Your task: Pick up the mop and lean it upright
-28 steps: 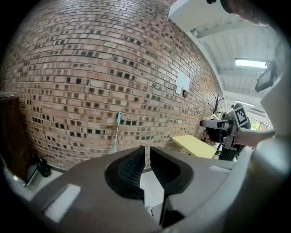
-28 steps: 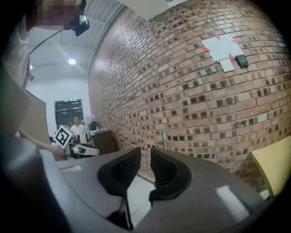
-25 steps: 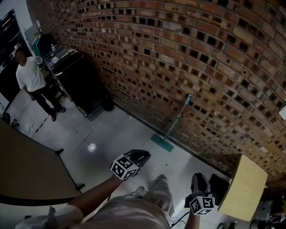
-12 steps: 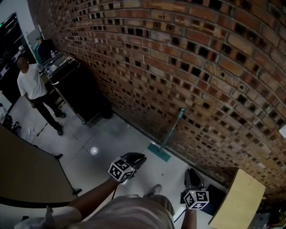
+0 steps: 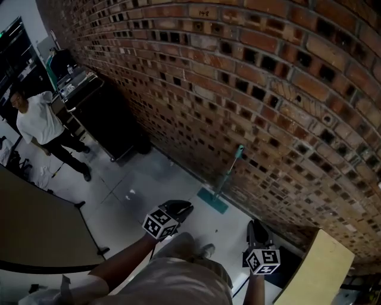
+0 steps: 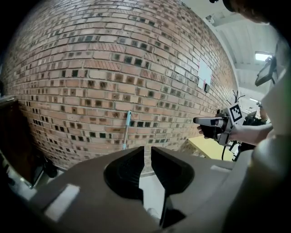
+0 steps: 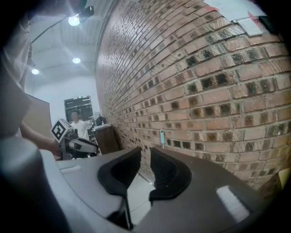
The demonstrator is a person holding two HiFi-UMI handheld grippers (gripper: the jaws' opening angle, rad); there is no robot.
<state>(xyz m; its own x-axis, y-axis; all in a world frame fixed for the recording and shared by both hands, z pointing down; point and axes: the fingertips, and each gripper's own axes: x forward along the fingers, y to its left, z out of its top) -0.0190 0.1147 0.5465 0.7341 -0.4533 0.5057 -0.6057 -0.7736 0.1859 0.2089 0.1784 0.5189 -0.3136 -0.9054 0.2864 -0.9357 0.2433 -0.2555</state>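
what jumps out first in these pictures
The red brick wall with dark gaps fills most of the head view. At its foot a teal-handled flat mop leans against it, head on the pale floor. Below, the left hand-held gripper and right hand-held gripper point towards it, both empty.

No word or number can be read for certain: one brick (image 5: 205,12) high on the wall (image 5: 280,89) bears small pale marks, perhaps digits, too faint to make out. The left cube (image 5: 159,223) on the left gripper (image 5: 180,207) and the right cube (image 5: 262,260) on the right gripper (image 5: 256,227) carry black-and-white square patterns, not letters or figures. A white sheet (image 6: 204,75) on the wall, seen in the left gripper view, shows no legible print.
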